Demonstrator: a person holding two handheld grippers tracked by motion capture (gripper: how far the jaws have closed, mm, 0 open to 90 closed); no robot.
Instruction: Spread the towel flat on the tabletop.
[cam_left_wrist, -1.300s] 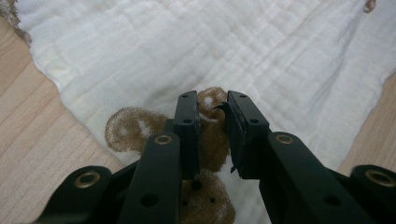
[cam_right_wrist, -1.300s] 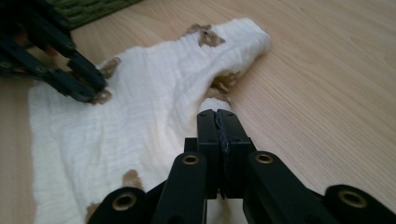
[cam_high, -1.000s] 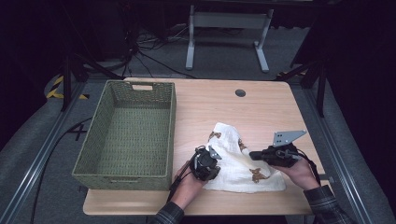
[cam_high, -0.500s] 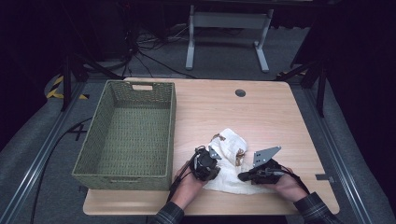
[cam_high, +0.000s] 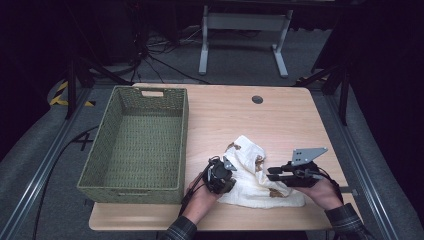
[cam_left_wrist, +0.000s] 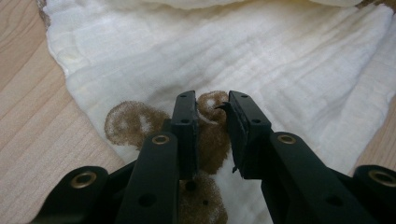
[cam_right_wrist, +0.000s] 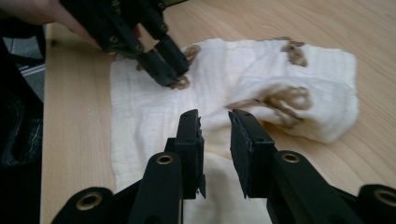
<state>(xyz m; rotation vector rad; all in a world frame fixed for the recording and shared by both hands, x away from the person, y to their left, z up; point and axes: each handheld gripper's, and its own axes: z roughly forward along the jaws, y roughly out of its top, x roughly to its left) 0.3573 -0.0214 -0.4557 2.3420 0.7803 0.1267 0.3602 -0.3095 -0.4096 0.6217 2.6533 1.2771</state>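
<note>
A white muslin cloth (cam_high: 255, 172) printed with brown bear figures lies rumpled and partly folded on the wooden table (cam_high: 280, 120), near the table's front edge and just to the right of the green woven basket (cam_high: 137, 145), apart from it. The left tool (cam_high: 226, 172) sits on the cloth's left edge, the side nearest the basket; in the left gripper view its jaws stand a little apart over a brown bear print (cam_left_wrist: 210, 135), their tips down on the fabric, and no fold of cloth can be seen pinched between them, so the left tool (cam_left_wrist: 212, 126) reads as released. The right tool (cam_high: 272, 175) lies level over the cloth's right part, on the side away from the basket, pointing toward the left tool. Its jaws have just been opening; in the right gripper view they show a clear gap with the cloth (cam_right_wrist: 243, 93) lying beneath and beyond them, nothing gripped between them, so the right tool (cam_right_wrist: 215, 135) is released too. That same view shows the left tool (cam_right_wrist: 168, 65) pressing down on the cloth's far edge.
</note>
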